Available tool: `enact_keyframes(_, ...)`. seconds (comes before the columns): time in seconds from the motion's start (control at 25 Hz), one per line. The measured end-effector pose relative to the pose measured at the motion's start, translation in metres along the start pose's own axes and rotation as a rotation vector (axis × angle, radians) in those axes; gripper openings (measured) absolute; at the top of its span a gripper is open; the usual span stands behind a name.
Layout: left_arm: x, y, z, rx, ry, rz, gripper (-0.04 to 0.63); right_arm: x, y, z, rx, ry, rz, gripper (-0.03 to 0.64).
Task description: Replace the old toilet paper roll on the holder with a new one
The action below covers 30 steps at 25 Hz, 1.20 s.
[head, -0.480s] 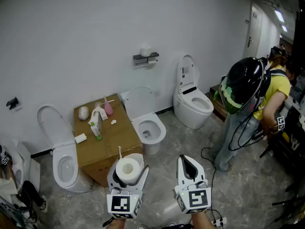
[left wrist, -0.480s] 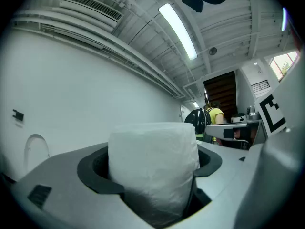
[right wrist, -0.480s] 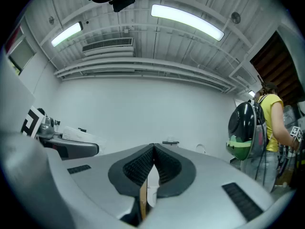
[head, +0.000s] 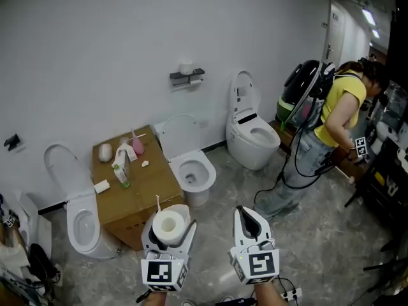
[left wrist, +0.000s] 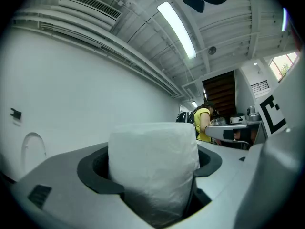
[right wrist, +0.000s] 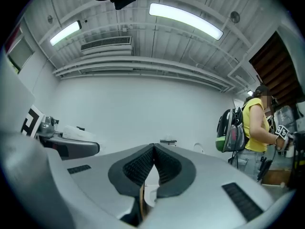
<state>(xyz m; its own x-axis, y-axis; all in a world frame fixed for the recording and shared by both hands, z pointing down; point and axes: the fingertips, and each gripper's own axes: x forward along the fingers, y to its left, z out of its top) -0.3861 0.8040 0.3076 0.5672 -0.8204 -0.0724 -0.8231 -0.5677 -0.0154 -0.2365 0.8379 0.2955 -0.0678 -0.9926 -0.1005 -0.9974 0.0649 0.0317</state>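
3 toilets are standing along the white wall, all with lids raised. A cardboard box (head: 143, 196) is sitting between the left toilet (head: 83, 225) and the middle toilet (head: 194, 171), carrying a pink bottle (head: 137, 145) and a white-and-green bottle (head: 121, 174). Beyond the right toilet (head: 255, 139), a person in a yellow shirt (head: 338, 116) is bending forward, wearing a dark backpack (head: 303, 97).
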Motion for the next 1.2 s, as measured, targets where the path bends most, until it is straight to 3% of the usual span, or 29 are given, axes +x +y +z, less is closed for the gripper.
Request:
enact_keyframes(0.68,0.059,-0.066,-0.026,0.003,0.014,0.043,0.44,0.002,-0.096,-0.031,0.067,0.003,0.036,0.017)
enact_keyframes(1.0,0.091,-0.068,-0.028,0.006,0.02,0.062,0.44,0.028,-0.116,-0.043,0.084,0.025,0.05,0.017)
enact_keyframes(1.2,0.128,-0.044,-0.037,-0.003,0.015,0.049,0.44,0.069,-0.118,-0.051,0.073,0.037,0.045,0.017)
